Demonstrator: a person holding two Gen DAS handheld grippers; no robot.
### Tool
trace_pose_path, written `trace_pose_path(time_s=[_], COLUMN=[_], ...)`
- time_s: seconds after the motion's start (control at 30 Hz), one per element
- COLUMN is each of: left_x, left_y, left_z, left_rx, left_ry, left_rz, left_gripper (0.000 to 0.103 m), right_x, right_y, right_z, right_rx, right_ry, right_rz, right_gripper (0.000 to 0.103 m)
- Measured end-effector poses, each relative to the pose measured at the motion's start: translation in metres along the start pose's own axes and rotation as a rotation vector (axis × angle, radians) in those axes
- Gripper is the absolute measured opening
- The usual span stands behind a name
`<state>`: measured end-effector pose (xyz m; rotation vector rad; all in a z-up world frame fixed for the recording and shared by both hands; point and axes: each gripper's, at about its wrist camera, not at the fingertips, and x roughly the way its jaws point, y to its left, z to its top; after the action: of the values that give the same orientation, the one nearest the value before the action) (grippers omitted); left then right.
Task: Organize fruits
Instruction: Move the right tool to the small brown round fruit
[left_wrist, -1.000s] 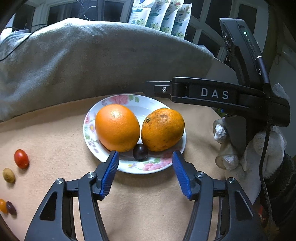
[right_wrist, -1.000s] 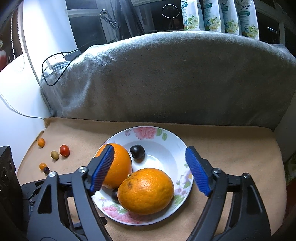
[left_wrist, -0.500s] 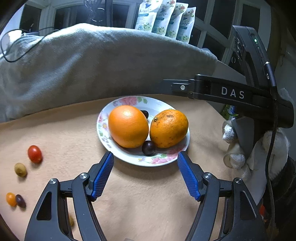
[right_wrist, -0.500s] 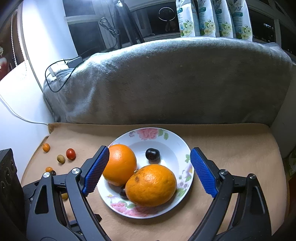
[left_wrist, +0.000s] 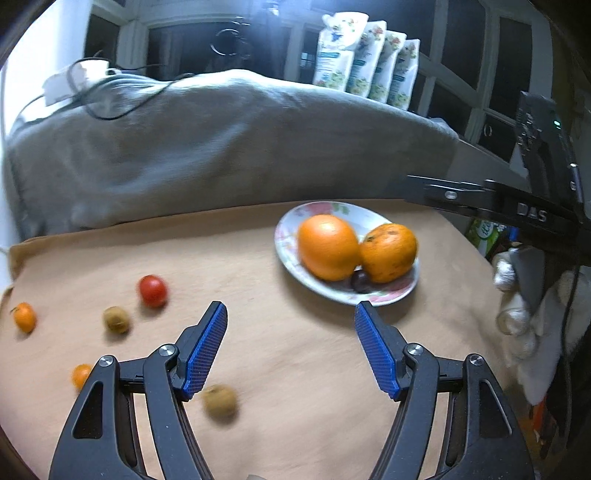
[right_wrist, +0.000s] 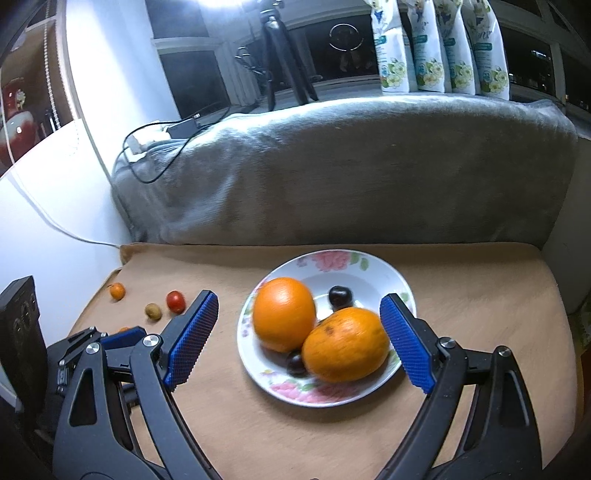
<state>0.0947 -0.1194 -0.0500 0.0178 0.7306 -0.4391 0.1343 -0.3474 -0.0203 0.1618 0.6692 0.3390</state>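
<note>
A flowered white plate (left_wrist: 291, 254) (right_wrist: 384, 269) holds two oranges (left_wrist: 327, 246) (right_wrist: 283, 314) and two dark grapes (right_wrist: 340, 295) (left_wrist: 360, 281). Small loose fruits lie on the tan cloth to the left: a red tomato (left_wrist: 152, 290) (right_wrist: 175, 301), a green-brown one (left_wrist: 116, 319) (right_wrist: 153, 311), small orange ones (left_wrist: 24, 316) (right_wrist: 117, 291) and another brownish one (left_wrist: 220, 401). My left gripper (left_wrist: 291, 347) is open and empty above the cloth, left of the plate. My right gripper (right_wrist: 299, 336) is open and empty, its jaws either side of the plate.
A grey blanket-covered backrest (right_wrist: 351, 166) rises behind the tan cloth (left_wrist: 295, 387). Several pouches (right_wrist: 439, 44) stand on the sill. Cables and a power adapter (right_wrist: 177, 129) lie at the back left. The right gripper's body (left_wrist: 517, 206) and gloved hand (left_wrist: 517, 314) show at right.
My left gripper has pulled back and swung left, so the plate now sits to its right and the small loose fruits come into view. My right gripper has drawn back a little.
</note>
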Motion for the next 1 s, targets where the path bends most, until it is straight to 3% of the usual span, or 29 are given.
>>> trace_pose_path(time_s=[0.47, 0.6, 1.0], left_x=[-0.034, -0.036, -0.030], left_y=[0.083, 0.099, 0.146], left_z=[-0.033, -0.043, -0.055], left_rx=[-0.098, -0.116, -0.228], left_ry=[0.006, 0.023, 0.055], left_rz=[0.131, 0.157, 0.169], left_gripper=[0.071, 0.061, 0.042], right_x=[-0.002, 0.005, 0.035], right_y=[0.061, 0.076, 0.107], right_z=[-0.029, -0.038, -0.064], right_rx=[-0.104, -0.134, -0.200], right_ry=[0.039, 0.065, 0.158], right_rz=[0.074, 0.095, 0.134], right_gripper=[0.092, 0.092, 0.092])
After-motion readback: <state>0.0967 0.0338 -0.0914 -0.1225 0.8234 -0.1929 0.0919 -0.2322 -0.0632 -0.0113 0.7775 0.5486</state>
